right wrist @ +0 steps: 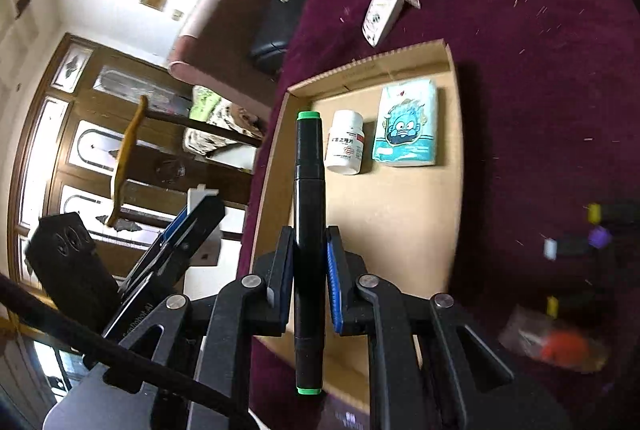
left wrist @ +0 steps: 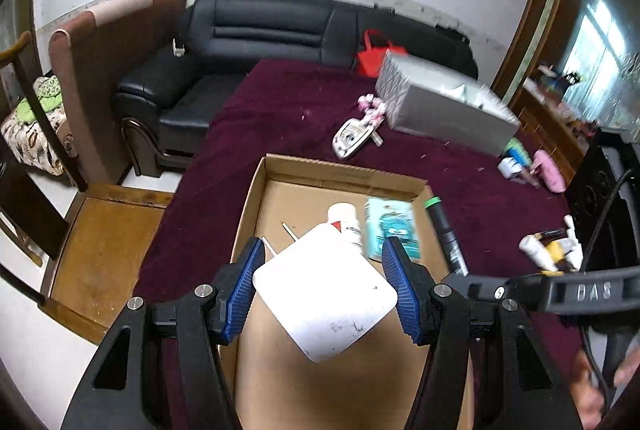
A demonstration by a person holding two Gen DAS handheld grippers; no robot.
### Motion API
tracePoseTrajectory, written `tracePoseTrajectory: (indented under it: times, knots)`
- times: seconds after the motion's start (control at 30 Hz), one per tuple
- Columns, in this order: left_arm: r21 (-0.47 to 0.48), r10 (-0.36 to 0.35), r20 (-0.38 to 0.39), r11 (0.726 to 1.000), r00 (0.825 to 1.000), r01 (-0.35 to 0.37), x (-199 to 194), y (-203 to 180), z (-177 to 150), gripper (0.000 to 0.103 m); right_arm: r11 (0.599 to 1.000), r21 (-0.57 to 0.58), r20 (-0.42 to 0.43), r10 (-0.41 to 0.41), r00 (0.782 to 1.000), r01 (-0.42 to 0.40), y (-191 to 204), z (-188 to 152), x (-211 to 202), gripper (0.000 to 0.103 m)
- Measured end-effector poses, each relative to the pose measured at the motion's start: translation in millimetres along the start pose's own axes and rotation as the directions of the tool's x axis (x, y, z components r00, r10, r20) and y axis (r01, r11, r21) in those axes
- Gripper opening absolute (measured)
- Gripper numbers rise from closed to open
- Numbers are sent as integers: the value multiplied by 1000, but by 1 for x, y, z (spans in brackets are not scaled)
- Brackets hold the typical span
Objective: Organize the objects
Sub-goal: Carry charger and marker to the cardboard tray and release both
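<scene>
Both tongs carry things over the shallow brown cardboard tray [right wrist: 454, 158].
Left tongs [left wrist: 324, 280] grip a flat white square box [left wrist: 325, 296]; right tongs [right wrist: 308, 288] are closed on a black green-capped marker [right wrist: 309, 190]; lower each onto bare cardboard, clear of the tray's white pill bottle [right wrist: 345, 144].

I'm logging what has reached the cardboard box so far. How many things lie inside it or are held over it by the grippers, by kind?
White pill bottle, in the cardboard box: 1
Blue tissue pack, in the box: 1
White square block, in the left gripper: 1
Black marker with green caps, in the right gripper: 1
Total: 4
</scene>
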State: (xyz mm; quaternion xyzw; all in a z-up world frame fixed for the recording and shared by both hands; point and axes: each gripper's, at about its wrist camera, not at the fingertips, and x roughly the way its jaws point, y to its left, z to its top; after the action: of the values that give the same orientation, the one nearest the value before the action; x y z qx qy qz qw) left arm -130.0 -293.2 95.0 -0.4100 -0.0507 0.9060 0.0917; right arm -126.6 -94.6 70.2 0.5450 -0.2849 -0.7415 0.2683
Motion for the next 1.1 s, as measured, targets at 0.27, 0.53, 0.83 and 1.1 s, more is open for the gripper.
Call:
tracePoseTrajectory:
  times: [0.27,0.53,0.83,1.1]
  knots:
    - [47,69,-59,997,996,-66,57,4,14,55,997,9,-37,-74,997,74,-14,17,48,13]
    - [59,91,-85,995,992,-86,83,8,23,55,989,-26,-32,-144,989,143,-21,24,61,13]
    - [51,102,-115,994,988,-97,100,11,23,55,982,-53,0,-183,983,183,-26,25,60,15]
    - [6,79,-98,997,992,-79,85,17,28,55,985,-55,40,-161,986,163,-24,22,43,25]
